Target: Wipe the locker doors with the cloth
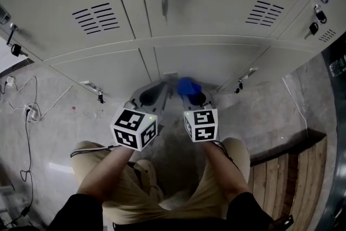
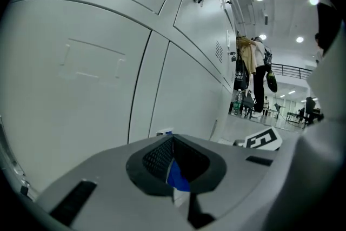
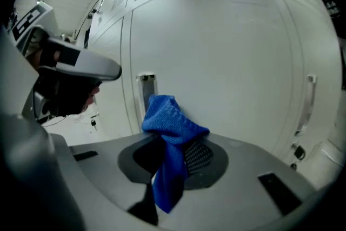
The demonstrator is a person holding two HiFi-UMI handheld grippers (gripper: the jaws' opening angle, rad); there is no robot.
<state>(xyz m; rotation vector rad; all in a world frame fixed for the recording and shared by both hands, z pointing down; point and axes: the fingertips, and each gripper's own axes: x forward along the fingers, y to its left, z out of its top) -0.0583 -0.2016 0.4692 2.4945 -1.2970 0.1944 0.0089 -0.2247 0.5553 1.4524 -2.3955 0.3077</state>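
Note:
A blue cloth [image 1: 189, 85] is bunched in my right gripper [image 1: 193, 96], which is shut on it just in front of a lower grey locker door [image 1: 211, 62]. In the right gripper view the cloth [image 3: 172, 127] rises from between the jaws and hangs down their front, close to the door [image 3: 227, 46]. My left gripper [image 1: 158, 92] is beside it on the left, jaws together, pointing at the neighbouring lower door [image 2: 81, 89]. A thin blue sliver [image 2: 177, 177] shows in the seam of the left gripper [image 2: 172, 140]; I cannot tell what it is.
Keys hang from a lock [image 1: 165, 4] on the upper door, and others from locks at right [image 1: 314, 26] and left [image 1: 16, 50]. Door handles [image 1: 92, 86] [image 1: 246, 74] stick out. Cables [image 1: 27, 112] lie on the floor at left; a wooden bench [image 1: 294, 181] is at right. A person [image 2: 260, 76] stands far off.

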